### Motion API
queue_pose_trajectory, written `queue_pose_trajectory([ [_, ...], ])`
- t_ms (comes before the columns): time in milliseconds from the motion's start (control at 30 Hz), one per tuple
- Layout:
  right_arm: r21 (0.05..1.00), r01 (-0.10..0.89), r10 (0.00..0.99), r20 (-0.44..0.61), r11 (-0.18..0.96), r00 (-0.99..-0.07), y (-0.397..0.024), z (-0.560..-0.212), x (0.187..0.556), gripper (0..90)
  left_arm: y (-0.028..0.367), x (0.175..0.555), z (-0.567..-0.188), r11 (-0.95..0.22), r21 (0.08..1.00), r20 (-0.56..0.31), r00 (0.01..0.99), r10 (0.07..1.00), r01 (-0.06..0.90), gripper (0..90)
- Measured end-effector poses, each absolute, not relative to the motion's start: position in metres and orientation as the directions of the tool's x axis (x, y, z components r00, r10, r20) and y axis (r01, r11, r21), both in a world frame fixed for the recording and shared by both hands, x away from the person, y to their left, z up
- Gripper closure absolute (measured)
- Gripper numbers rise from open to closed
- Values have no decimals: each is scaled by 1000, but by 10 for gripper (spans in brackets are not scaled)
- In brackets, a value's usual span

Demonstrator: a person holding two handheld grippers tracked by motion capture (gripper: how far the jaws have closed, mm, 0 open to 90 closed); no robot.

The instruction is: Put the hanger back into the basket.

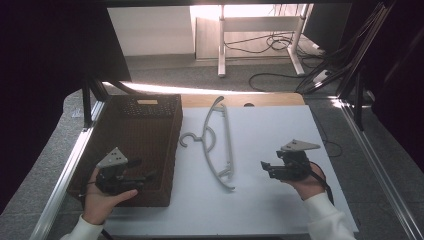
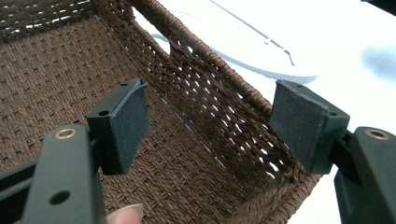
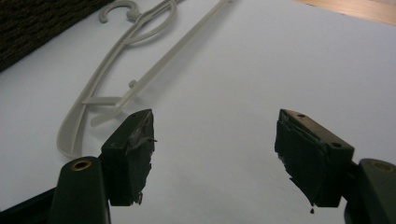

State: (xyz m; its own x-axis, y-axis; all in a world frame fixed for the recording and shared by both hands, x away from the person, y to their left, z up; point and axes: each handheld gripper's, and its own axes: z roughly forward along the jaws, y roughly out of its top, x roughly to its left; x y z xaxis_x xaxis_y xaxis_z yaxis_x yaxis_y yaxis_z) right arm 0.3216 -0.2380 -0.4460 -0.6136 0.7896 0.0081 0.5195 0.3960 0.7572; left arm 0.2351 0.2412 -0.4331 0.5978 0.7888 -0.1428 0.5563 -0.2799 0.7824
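A grey plastic hanger (image 1: pixel 229 142) lies flat on the white table top (image 1: pixel 275 130), with its hook (image 1: pixel 190 139) pointing toward a brown woven basket (image 1: pixel 145 132) at the left. My left gripper (image 1: pixel 144 169) hovers over the basket's near right corner, open and empty. In the left gripper view the basket's side wall (image 2: pixel 210 93) runs between the left gripper's (image 2: pixel 212 119) spread pads without touching them, and the hanger (image 2: pixel 261 70) lies beyond. My right gripper (image 1: pixel 266 169) is to the right of the hanger's near end. Its jaws (image 3: pixel 215 149) stand open over bare table, short of the hanger (image 3: pixel 154 70).
Metal frame rails (image 1: pixel 65 170) run along both sides of the table. A wooden strip (image 1: pixel 260 99) shows at the far edge. Beyond it, desk legs (image 1: pixel 221 45) and cables (image 1: pixel 280 75) are on the floor. The basket's corner (image 3: pixel 32 28) shows in the right gripper view.
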Motion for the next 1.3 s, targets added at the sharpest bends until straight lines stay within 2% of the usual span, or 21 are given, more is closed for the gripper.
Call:
queue_pose_trajectory([
  [133,732,523,770,-2,436,-638,-217,-445,334,299,241,235,-433,-282,783,-141,600,788,554,273],
  [433,682,523,710,8,511,-704,-168,-450,362,390,240,235,-434,-285,781,-139,599,788,556,273],
  [500,668,524,695,14,529,-719,-157,-452,367,436,240,235,-434,-282,780,-142,598,789,558,273],
  [933,537,546,626,44,643,-779,-103,-483,390,878,242,235,-436,-287,778,-137,597,791,559,270],
  [1200,427,526,577,13,735,-817,-89,-501,387,892,243,235,-436,-287,778,-136,596,791,559,270],
  [1300,414,526,576,4,743,-817,-90,-501,383,893,243,235,-436,-288,778,-136,596,791,559,270],
])
